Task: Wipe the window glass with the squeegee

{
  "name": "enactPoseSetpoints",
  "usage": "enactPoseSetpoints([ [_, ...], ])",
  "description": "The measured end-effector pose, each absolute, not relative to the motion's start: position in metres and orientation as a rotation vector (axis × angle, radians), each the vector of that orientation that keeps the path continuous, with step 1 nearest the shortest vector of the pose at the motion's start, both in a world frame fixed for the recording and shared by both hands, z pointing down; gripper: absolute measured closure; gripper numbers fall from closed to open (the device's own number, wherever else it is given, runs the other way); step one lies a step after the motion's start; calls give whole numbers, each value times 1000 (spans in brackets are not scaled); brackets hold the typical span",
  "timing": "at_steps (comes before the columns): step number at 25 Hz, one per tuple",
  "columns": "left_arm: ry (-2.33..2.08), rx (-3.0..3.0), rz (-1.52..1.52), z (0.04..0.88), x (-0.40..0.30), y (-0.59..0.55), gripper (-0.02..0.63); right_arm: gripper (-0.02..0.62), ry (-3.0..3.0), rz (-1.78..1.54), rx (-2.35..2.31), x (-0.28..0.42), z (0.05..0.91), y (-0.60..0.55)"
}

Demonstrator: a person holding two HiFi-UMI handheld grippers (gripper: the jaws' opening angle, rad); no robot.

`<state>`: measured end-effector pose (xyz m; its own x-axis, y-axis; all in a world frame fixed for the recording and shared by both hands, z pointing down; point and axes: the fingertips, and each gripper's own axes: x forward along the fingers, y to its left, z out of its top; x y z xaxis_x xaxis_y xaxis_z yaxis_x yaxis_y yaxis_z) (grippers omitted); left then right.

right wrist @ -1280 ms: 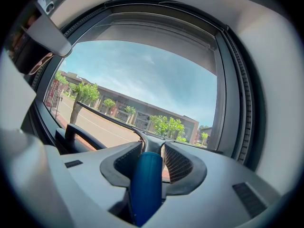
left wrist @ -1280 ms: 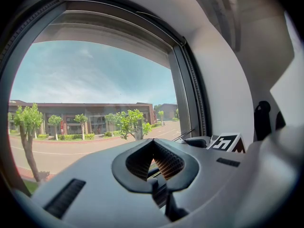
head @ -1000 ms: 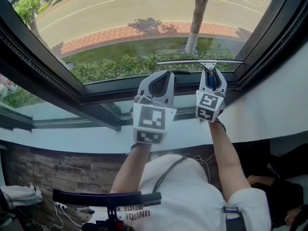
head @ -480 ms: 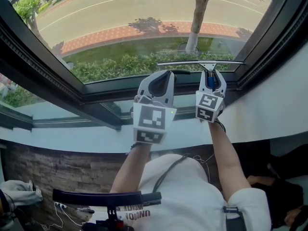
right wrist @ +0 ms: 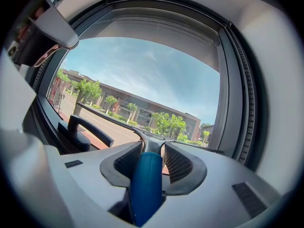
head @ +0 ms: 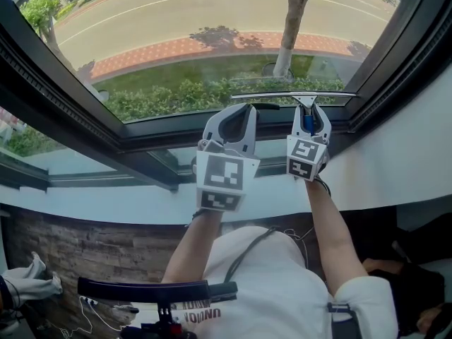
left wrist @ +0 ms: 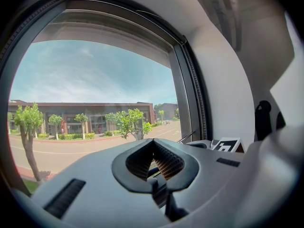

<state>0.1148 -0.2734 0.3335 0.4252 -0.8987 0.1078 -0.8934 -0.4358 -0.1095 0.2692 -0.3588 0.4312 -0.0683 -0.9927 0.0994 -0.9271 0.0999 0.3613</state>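
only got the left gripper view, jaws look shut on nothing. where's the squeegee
Observer: In the right gripper. Its jaws are shut on the squeegee, gripping the blue handle.
Operator: ok is it up where it should be
Observer: In the head view the blade runs level across the low end of the window glass, just above the bottom frame. I can't confirm that it actually touches the glass.
Operator: and how does mine sit next to it
Observer: The left gripper is beside the right one, on its left, and clear of the squeegee.
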Motion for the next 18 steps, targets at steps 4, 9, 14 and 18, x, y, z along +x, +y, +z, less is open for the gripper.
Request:
enactPoseSetpoints([
  [4,1648,-2624,-233,333,116,-274,603,445,-2064,-288,1892,270,432,-359],
  [9,1646,-2624,-234,333,117,-274,603,445,-2066,-287,1893,270,432,-359],
  [14,1648,-2624,-230,335,117,-274,603,445,-2065,-286,1895,271,434,-359],
  [18,1651,-2623,-229,334,115,-275,603,445,-2064,-284,1892,270,434,-359],
])
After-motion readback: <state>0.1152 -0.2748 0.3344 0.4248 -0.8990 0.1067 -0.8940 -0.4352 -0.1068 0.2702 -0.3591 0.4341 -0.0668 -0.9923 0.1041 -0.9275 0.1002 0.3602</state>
